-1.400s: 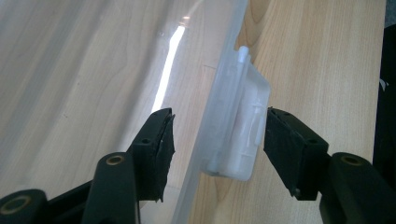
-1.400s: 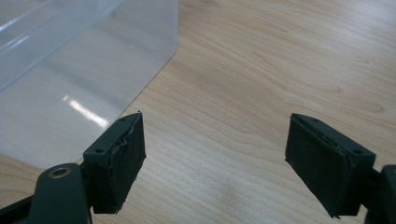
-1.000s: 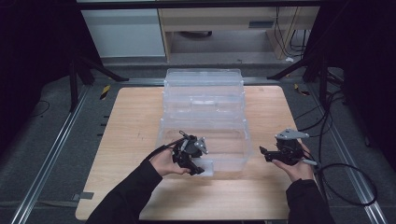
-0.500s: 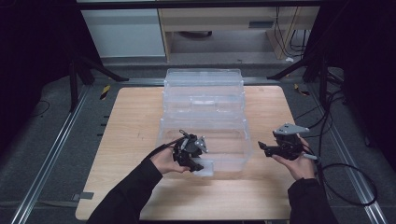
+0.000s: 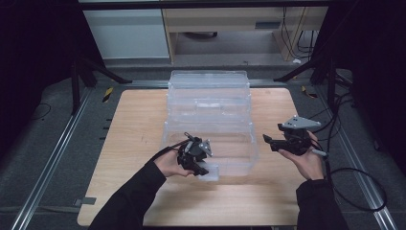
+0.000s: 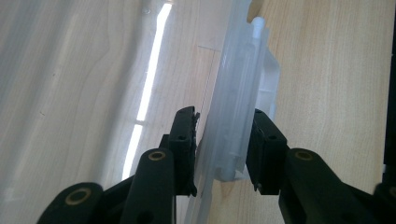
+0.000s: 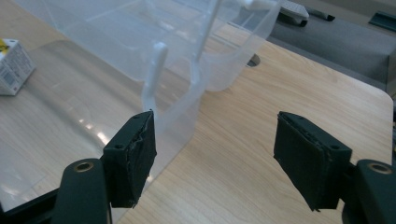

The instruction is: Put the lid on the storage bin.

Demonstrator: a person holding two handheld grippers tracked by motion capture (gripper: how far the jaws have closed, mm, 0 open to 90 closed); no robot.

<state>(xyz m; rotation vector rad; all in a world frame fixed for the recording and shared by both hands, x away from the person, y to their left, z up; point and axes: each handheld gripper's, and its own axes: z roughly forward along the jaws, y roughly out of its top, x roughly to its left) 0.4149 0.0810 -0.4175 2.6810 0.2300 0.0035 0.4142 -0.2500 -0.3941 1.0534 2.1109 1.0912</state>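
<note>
Step in hand, as I read it: handling the clear plastic bins, with the nearest bin's front latch being worked. Left gripper, lower centre of the high view, is clamped on the clear latch tab at the near wall of the front bin; in the left gripper view both jaws press the translucent tab from either side. Right gripper, right of centre, jaws wide apart and holding nothing, hovers just beside the bin's right end; the right gripper view shows the bin wall close to one jaw, not between them. Next move likely calls for the right gripper to close in on the right end of the bin to steady it while the left works the tab; thin plastic may flex or slip. Small white carton at left edge of the right gripper view. Three bins step back toward upper centre on a light wood table. Beyond: grey floor with metal rails, cables at right, a white cabinet at top, dark surround.
</note>
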